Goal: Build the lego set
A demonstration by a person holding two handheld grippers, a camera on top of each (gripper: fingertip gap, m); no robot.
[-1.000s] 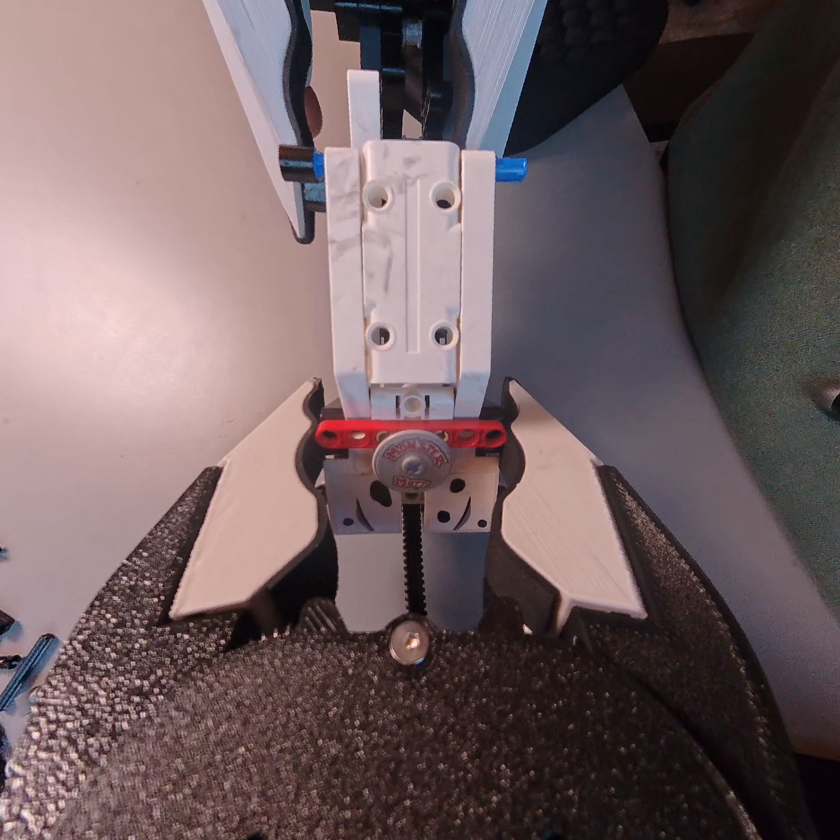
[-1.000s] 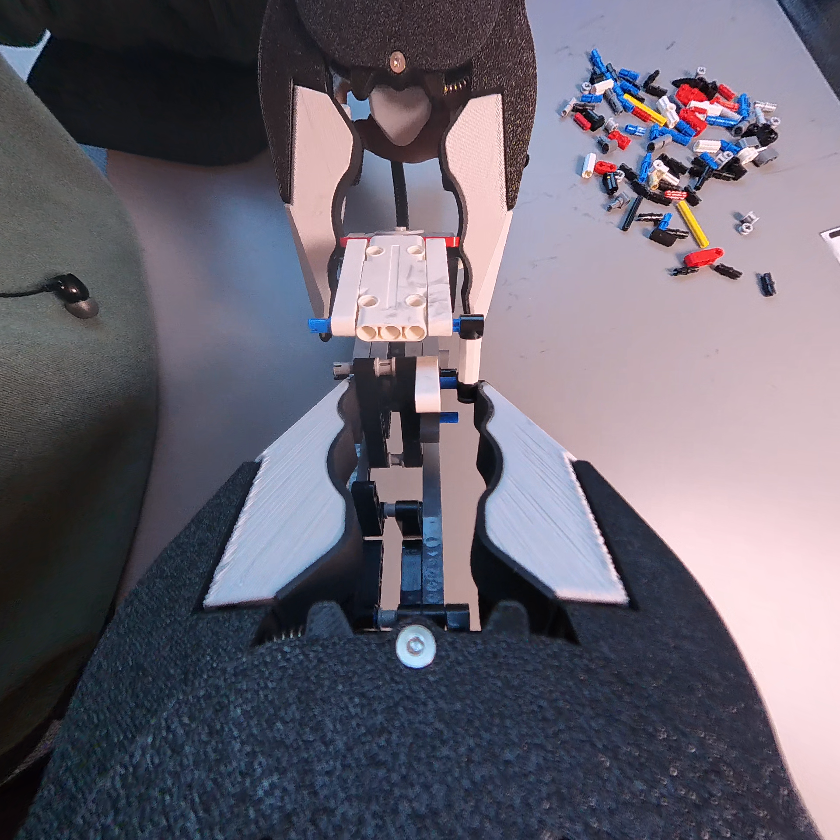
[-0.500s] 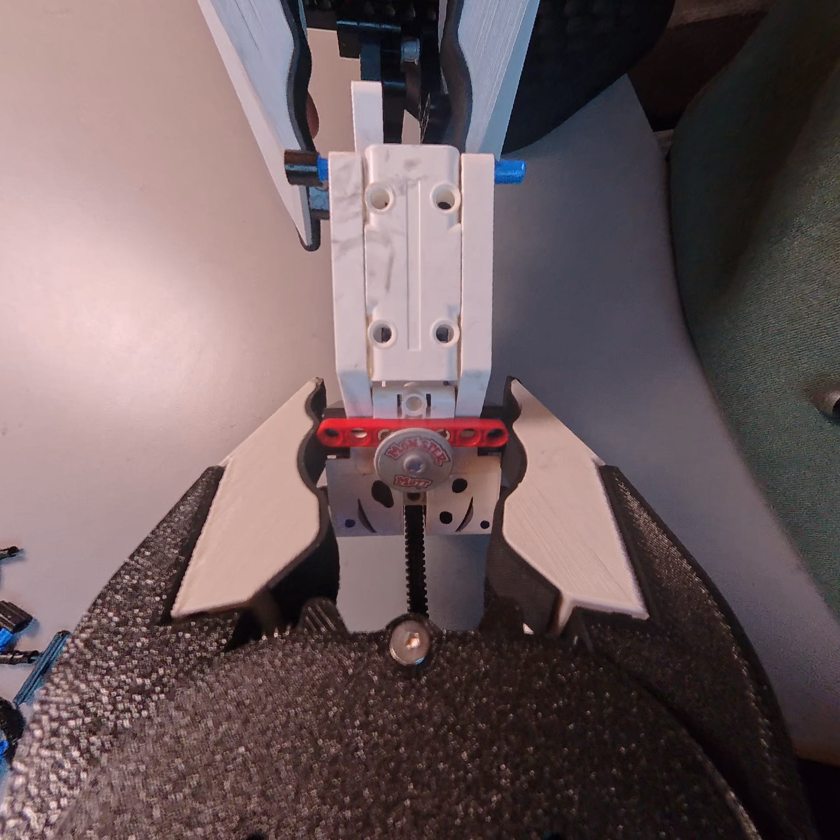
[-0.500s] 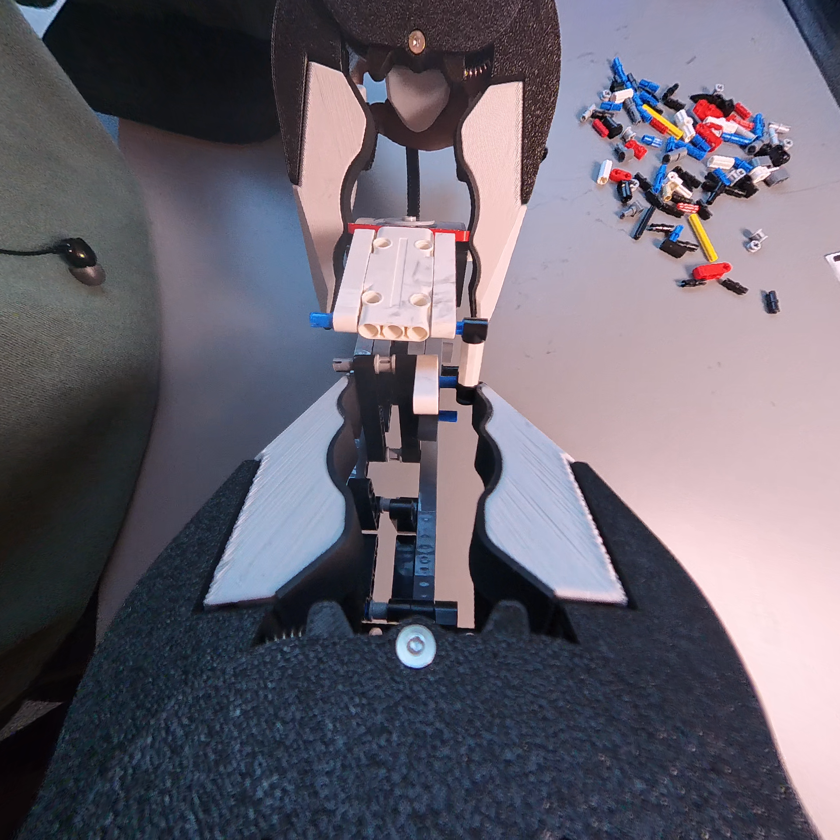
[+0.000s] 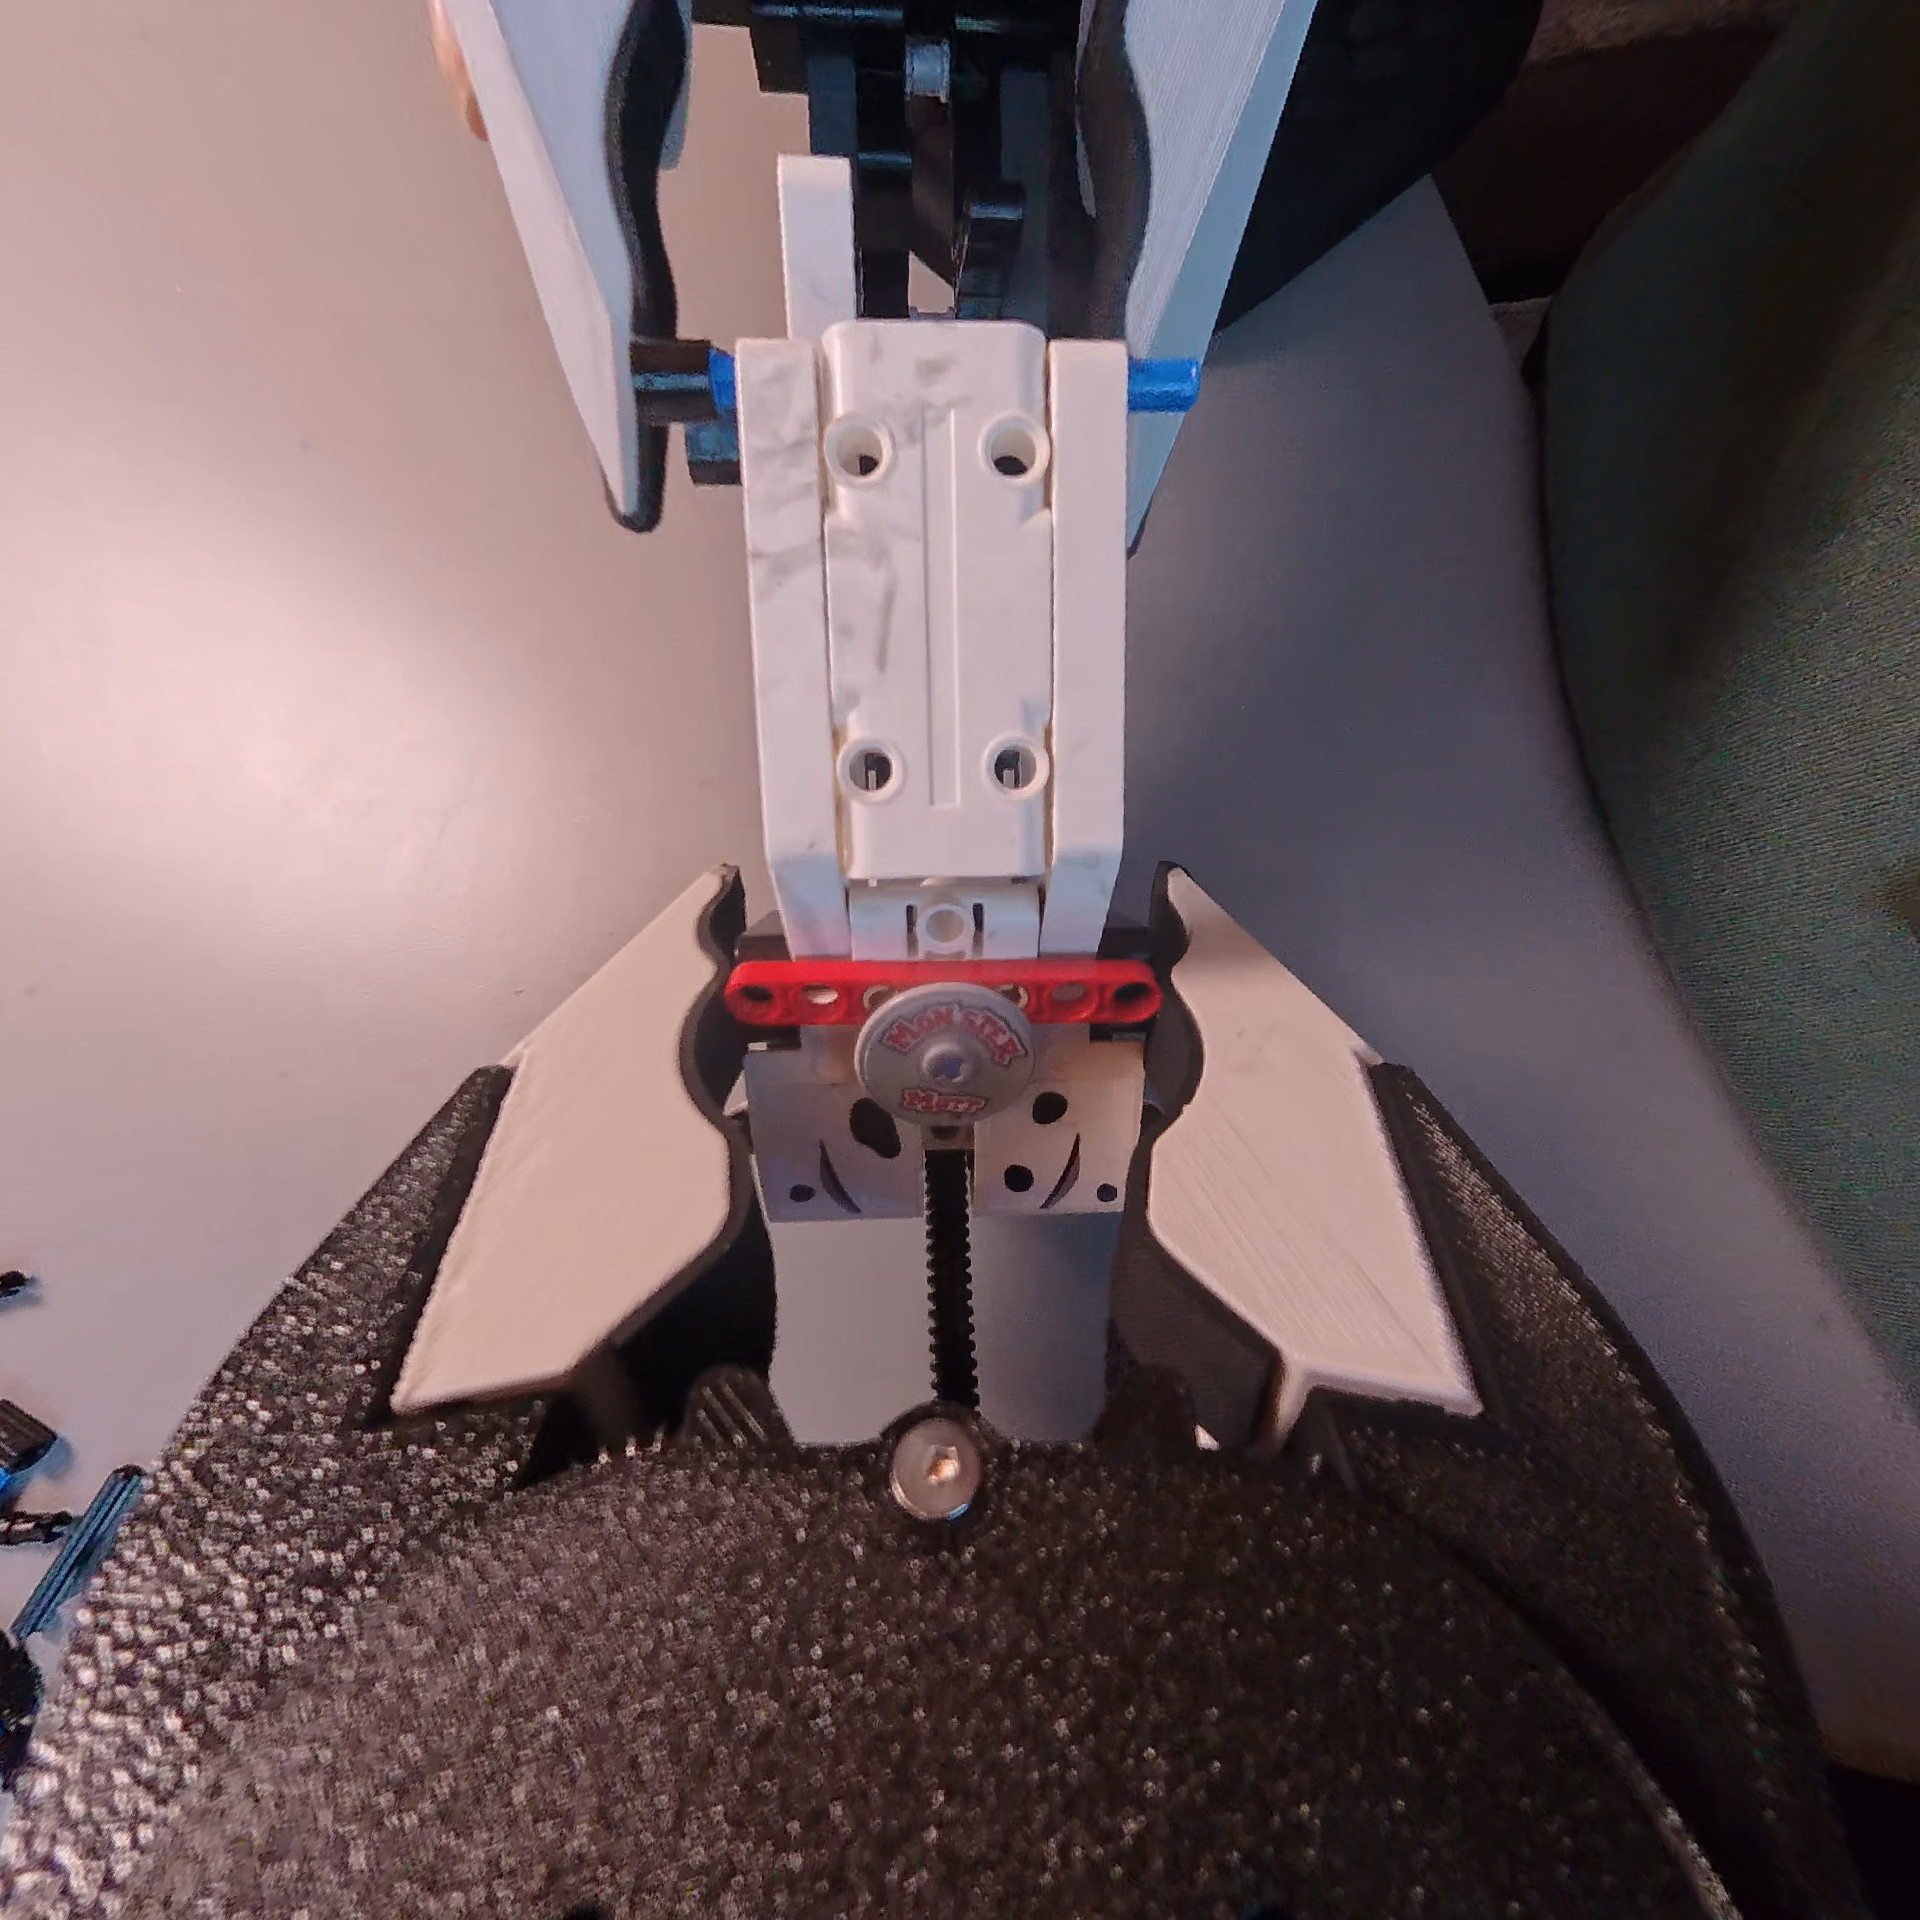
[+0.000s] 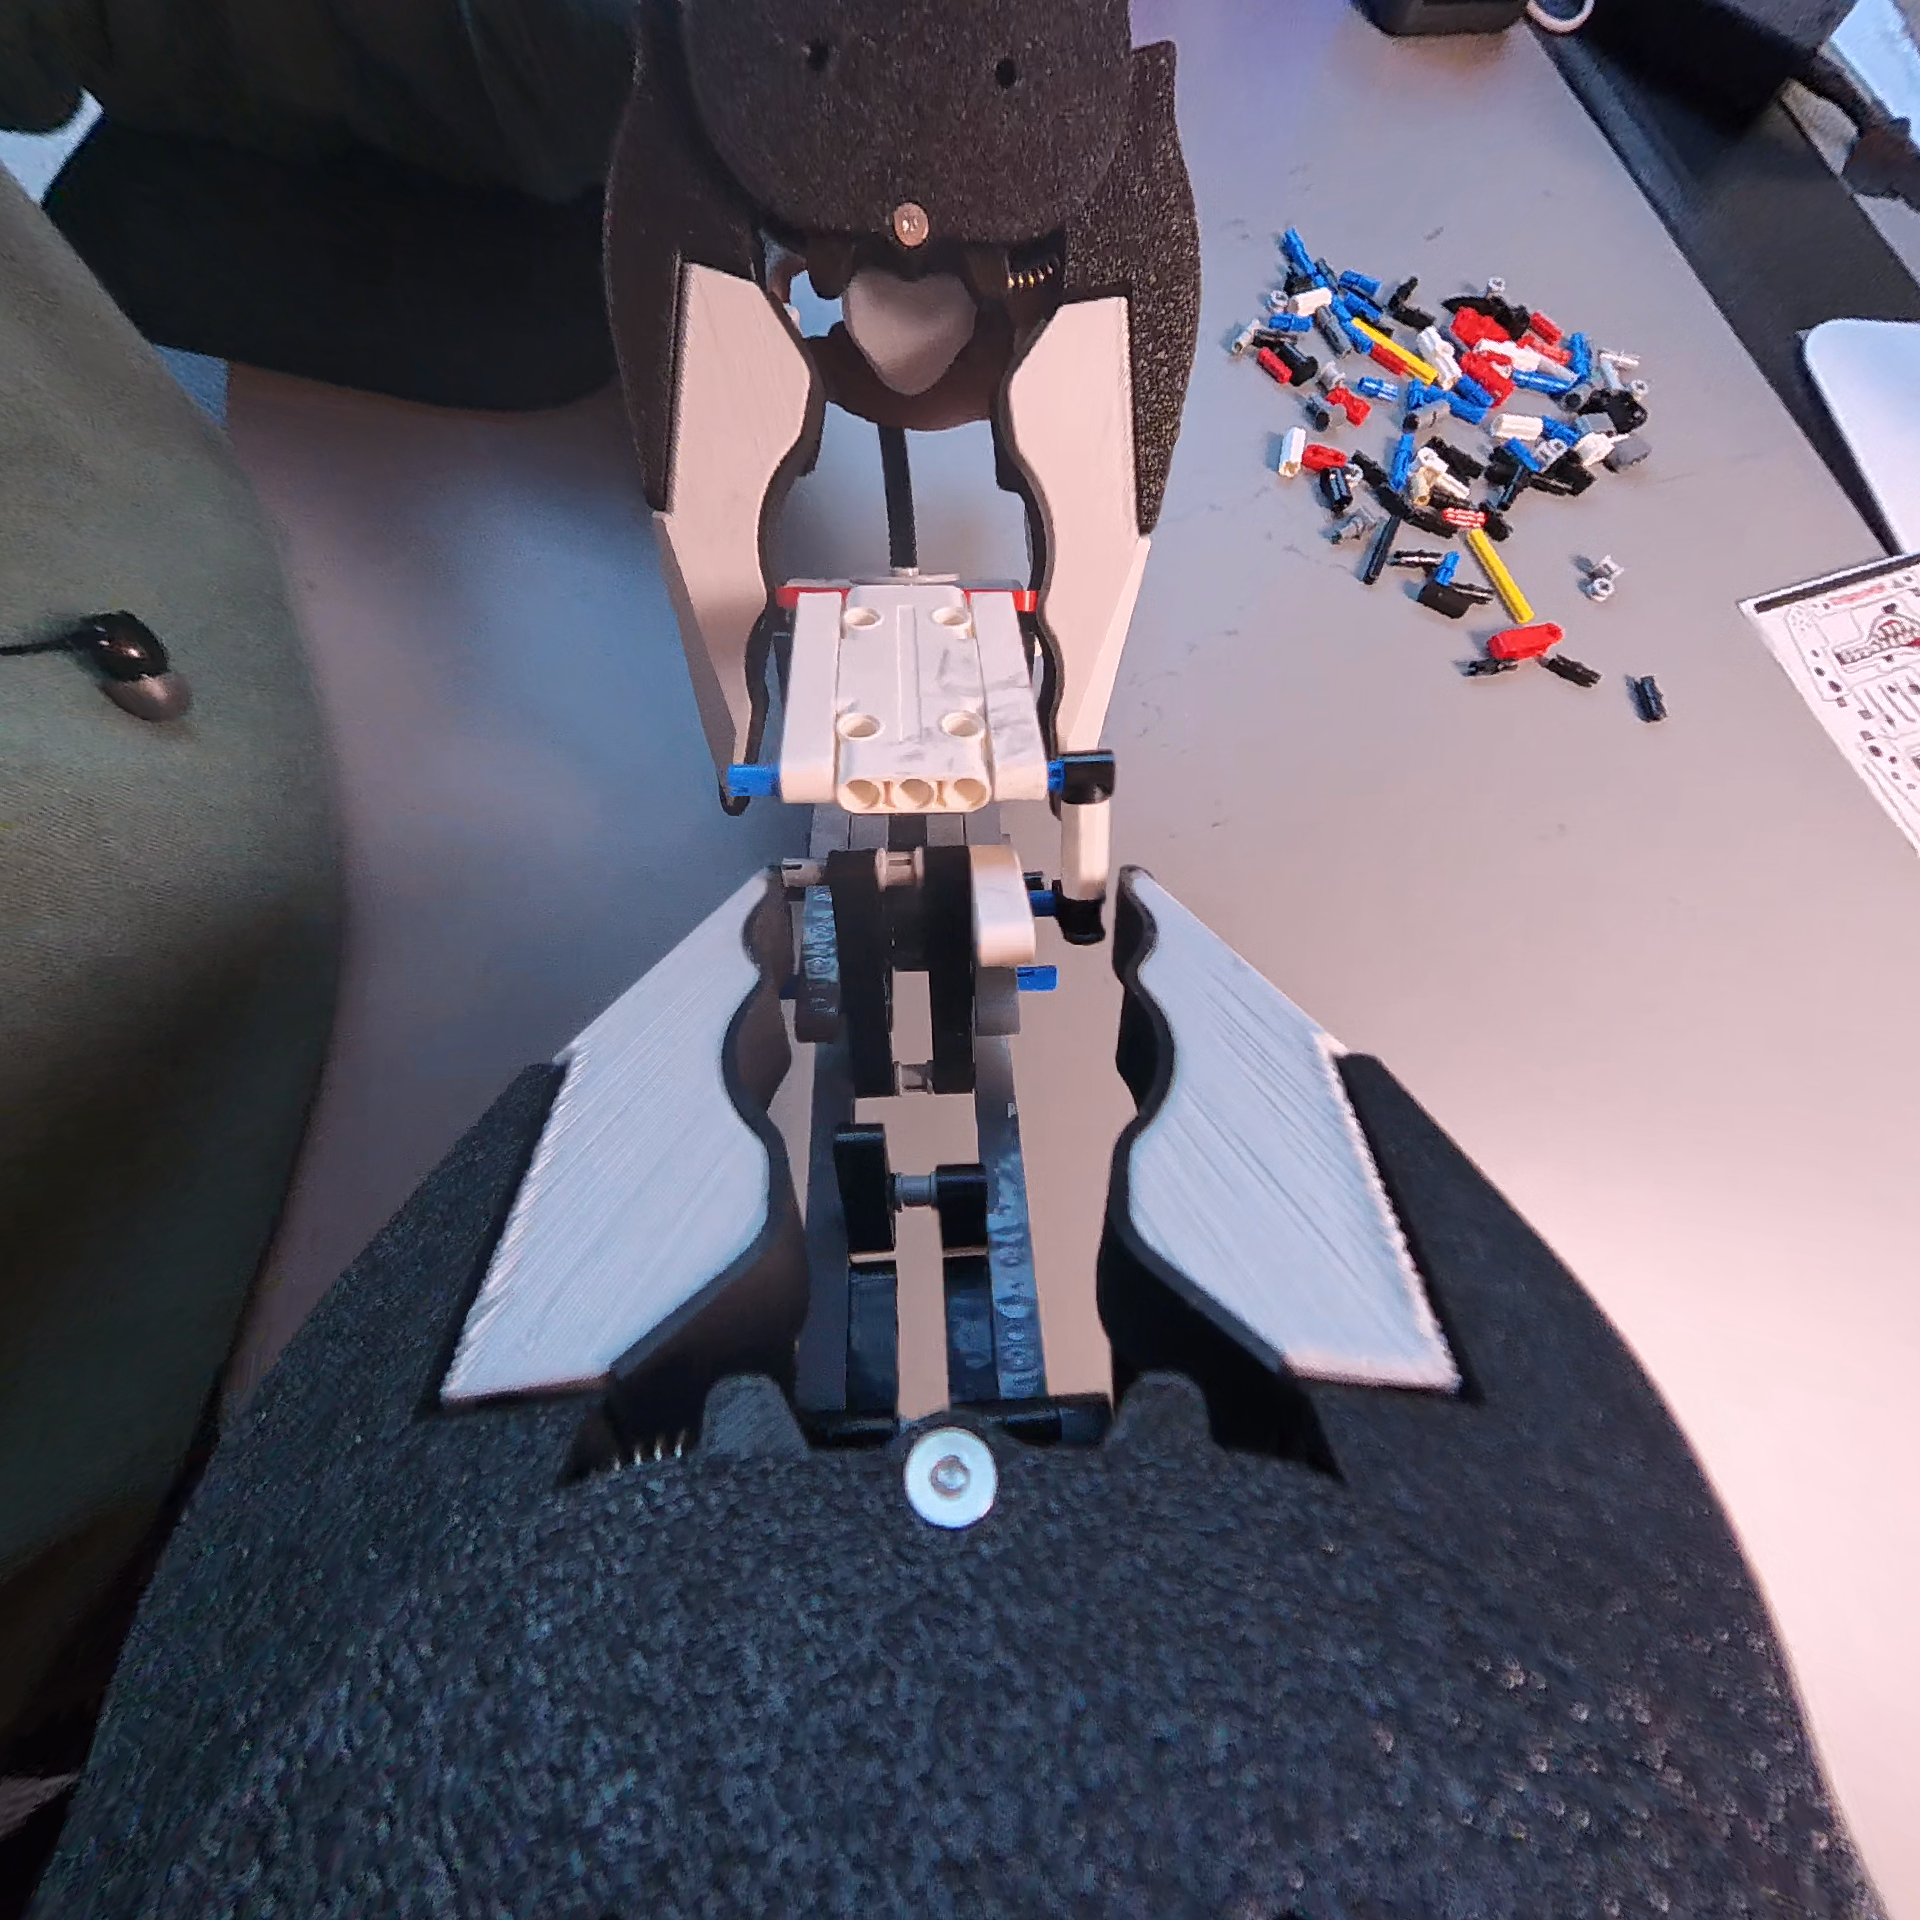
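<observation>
The lego model (image 5: 940,623) is a white panel on a black frame, with a red beam (image 5: 1101,1000) and a grey disc (image 5: 943,1060) at one end. It is held above the table between both grippers. My left gripper (image 5: 943,935) is shut on the red-beam end. My right gripper (image 5: 883,499) comes in from the top of this view. In the right wrist view, my right gripper (image 6: 948,904) is shut on the model's black frame (image 6: 904,935). The left gripper (image 6: 904,748) faces it and holds the white panel (image 6: 914,707). The model's underside is hidden.
A pile of loose lego pieces (image 6: 1455,416) lies on the grey table (image 6: 1455,935) to the right. A printed instruction sheet (image 6: 1849,675) sits at the right edge. A person's green clothing (image 6: 135,935) fills the left side and also shows in the left wrist view (image 5: 1766,727). A few loose pieces (image 5: 21,1444) show at the left edge. The gap from one gripper's tips to the other's is roughly 6 cm.
Both grippers keep their hold on the model. The pair has shifted slightly. Loose pieces have come into the left view's edge, and the instruction sheet shows more in the right view.
</observation>
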